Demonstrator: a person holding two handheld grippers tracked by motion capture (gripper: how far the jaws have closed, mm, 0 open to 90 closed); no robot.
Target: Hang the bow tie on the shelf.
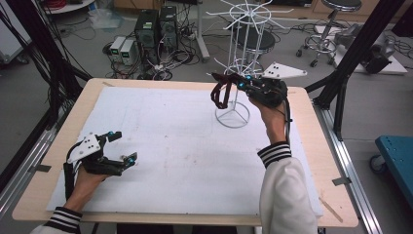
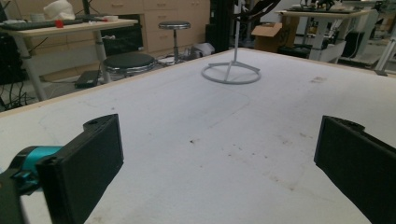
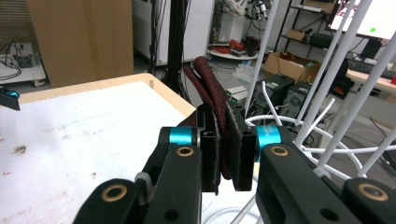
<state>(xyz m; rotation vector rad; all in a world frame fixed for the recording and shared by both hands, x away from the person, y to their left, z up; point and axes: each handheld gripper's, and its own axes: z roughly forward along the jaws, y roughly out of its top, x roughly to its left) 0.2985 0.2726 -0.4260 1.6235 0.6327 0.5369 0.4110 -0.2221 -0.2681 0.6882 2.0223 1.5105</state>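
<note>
A white wire rack (image 1: 240,53) stands on a ring base (image 1: 233,117) at the back right of the table. My right gripper (image 1: 234,83) is raised beside the rack's pole, shut on a dark red fabric loop (image 1: 221,93) that hangs down from its jaws. The right gripper view has the dark red loop (image 3: 211,79) pinched between the two black pads, with the rack's white wires (image 3: 327,88) close on the right. My left gripper (image 1: 122,146) rests low at the front left of the table, open, nothing between its jaws. The rack's base (image 2: 231,73) lies far ahead in the left gripper view.
A white mat (image 1: 170,146) covers most of the wooden table (image 1: 311,161). Computers (image 1: 156,29), cables and stools (image 1: 331,24) stand on the floor beyond the far edge. A blue cart (image 1: 397,156) sits to the right.
</note>
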